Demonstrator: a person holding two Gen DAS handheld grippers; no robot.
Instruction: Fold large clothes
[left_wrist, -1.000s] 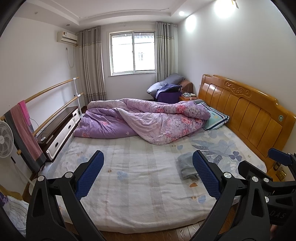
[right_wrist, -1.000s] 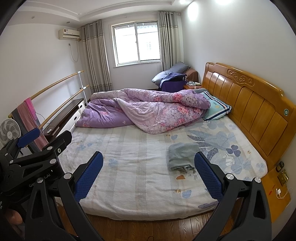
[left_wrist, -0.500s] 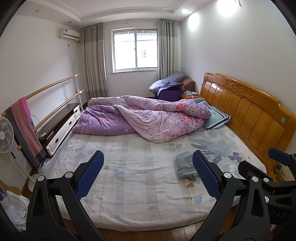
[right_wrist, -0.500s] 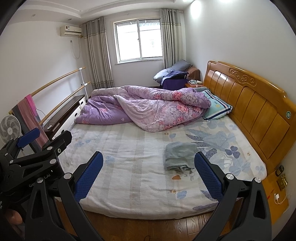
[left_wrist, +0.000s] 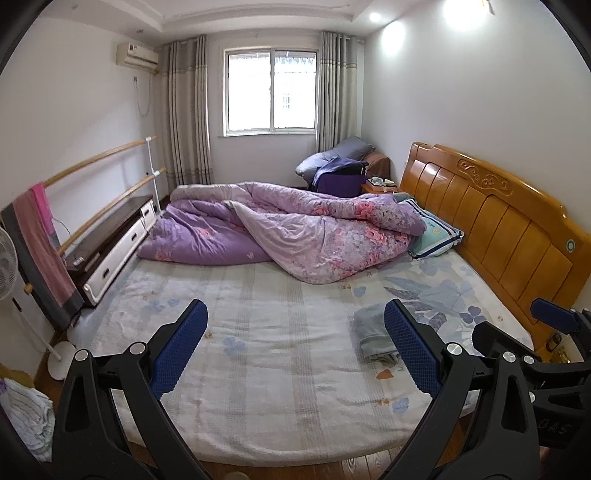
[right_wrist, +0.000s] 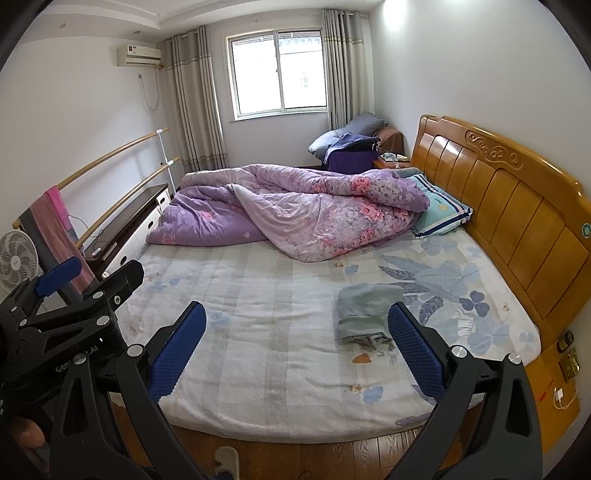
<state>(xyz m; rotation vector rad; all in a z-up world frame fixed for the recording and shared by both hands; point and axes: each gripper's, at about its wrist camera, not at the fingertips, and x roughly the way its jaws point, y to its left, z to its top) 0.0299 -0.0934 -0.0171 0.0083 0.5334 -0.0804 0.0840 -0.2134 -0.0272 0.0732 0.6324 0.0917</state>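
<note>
Clothing, a grey-blue garment (right_wrist: 364, 314), is lying already folded into a compact bundle on the near right part of the bed (right_wrist: 266, 332), close to the wooden headboard (right_wrist: 517, 229). The folding is looking finished for this piece; no other loose garment is showing on the sheet, only a purple quilt (right_wrist: 295, 218) heaped at the far side beside a striped pillow (right_wrist: 439, 214). The left hand-held gripper (left_wrist: 295, 350) is hanging spread wide and released, gripping nothing. The right hand-held gripper (right_wrist: 297, 350) is likewise gaping, touching nothing, above the near edge.
</note>
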